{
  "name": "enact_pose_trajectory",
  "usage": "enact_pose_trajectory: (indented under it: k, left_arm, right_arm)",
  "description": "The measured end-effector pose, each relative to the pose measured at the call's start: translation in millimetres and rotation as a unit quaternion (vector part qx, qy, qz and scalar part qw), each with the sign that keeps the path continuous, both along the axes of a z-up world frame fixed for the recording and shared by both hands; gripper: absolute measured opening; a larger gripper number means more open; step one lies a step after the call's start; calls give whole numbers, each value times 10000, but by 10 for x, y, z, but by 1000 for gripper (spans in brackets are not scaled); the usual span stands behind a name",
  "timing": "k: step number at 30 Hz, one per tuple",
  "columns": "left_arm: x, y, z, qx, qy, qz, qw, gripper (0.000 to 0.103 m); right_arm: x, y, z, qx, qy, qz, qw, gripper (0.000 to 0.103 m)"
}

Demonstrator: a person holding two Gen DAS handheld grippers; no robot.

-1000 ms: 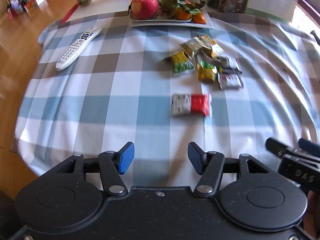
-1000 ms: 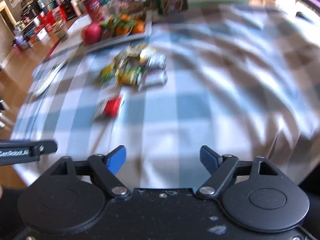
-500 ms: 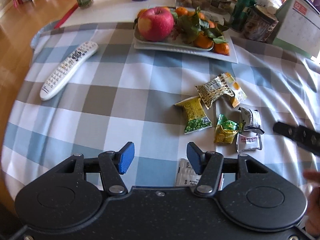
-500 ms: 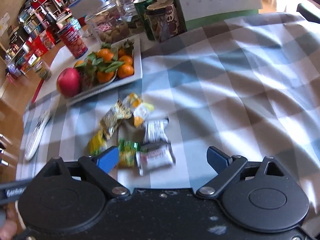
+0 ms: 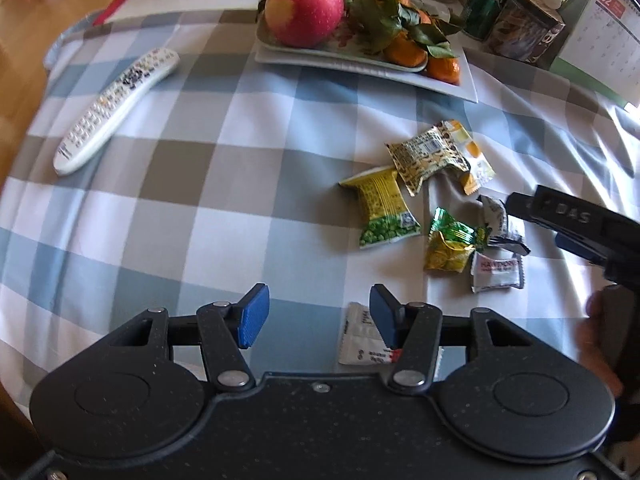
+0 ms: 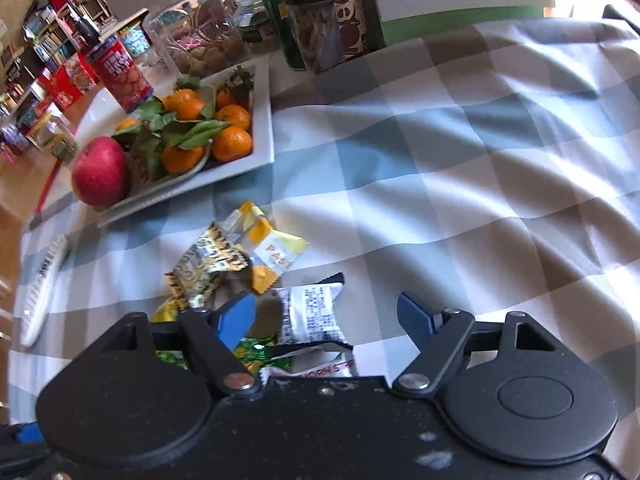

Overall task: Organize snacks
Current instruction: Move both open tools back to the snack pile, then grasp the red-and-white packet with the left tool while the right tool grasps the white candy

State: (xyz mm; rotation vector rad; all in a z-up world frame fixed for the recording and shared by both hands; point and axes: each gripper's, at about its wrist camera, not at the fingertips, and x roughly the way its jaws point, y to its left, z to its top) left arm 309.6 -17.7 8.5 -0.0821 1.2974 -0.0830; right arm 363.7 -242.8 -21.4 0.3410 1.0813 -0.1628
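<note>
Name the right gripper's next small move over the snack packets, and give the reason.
Probably lower it a little further and finish closing. The right gripper has its jaws closing with the white printed packet lying between them, not yet pinched, so that packet looks like the nearest pick. The left gripper is open beside the white and red packet.

Lettering I can read around my two tools

On the side of my right gripper (image 5: 568, 216) I read "DAS". The small white packet (image 5: 496, 274) beside the green and yellow sweets says "HAWTHORN"; from the right wrist its edge (image 6: 320, 370) shows "ORN STR". The yellow and orange packet (image 6: 276, 254) carries "PAS", the rest folded away. The desk calendar (image 5: 604, 40) has "02" in a red box at its top corner. The black-and-white packet (image 6: 316, 316) bears small print too fine for me to read.
</note>
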Motion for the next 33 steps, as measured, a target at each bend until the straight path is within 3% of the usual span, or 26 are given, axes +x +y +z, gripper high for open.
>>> enact_pose_trajectory:
  k: [7, 12, 17, 25, 33]
  left_arm:
    - [-12, 10, -30, -101, 26, 45, 9999, 59]
    - [-31, -55, -101, -162, 89, -76, 9998, 59]
    - [-45, -115, -184, -178, 95, -126, 9997, 59]
    - [29, -159, -327, -111, 146, 65, 9998, 59]
    - [97, -294, -450, 437, 131, 70, 9989, 59]
  right_arm:
    - [34, 13, -164, 85, 128, -111, 9998, 81]
    - [65, 100, -232, 32, 239, 78, 9997, 57]
    - [73, 118, -288, 34, 372, 89, 9993, 49]
    - [6, 112, -226, 58, 318, 119, 9994, 46]
    - [-153, 81, -35, 176, 180, 264, 9993, 46]
